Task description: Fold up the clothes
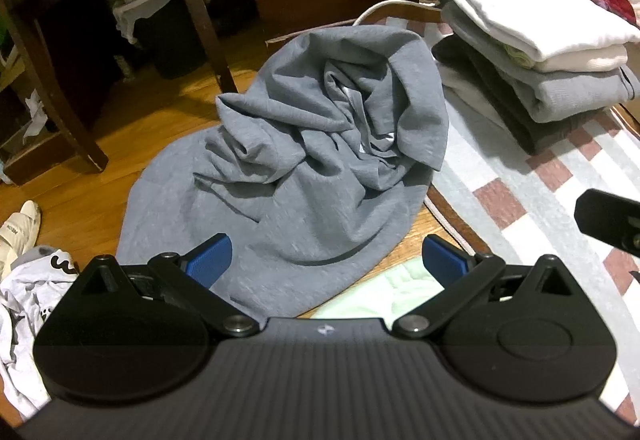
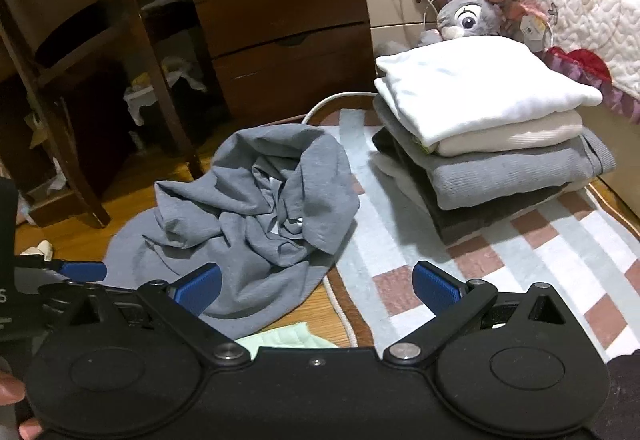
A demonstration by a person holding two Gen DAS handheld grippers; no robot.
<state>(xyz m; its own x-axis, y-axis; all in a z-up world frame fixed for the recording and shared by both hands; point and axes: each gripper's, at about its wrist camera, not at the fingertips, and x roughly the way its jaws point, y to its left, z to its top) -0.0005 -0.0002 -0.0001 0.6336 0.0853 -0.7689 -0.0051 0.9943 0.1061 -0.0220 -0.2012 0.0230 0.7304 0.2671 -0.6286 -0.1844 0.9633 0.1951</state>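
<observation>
Left wrist view: your left gripper (image 1: pixel 327 260) and right gripper (image 2: pixel 316 288) gape empty; the grey shirt (image 1: pixel 296 143) lies crumpled, needing spreading flat.

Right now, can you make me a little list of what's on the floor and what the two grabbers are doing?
crumpled shirt: grey shirt bunched in a heap, partly on the wood floor, partly on the checked rug
folded pile: folded clothes stacked on the rug, white one on top
toy: plush bunny behind the pile
left gripper: open, holding nothing
right gripper: open, holding nothing
done yet: grey shirt not folded
</observation>
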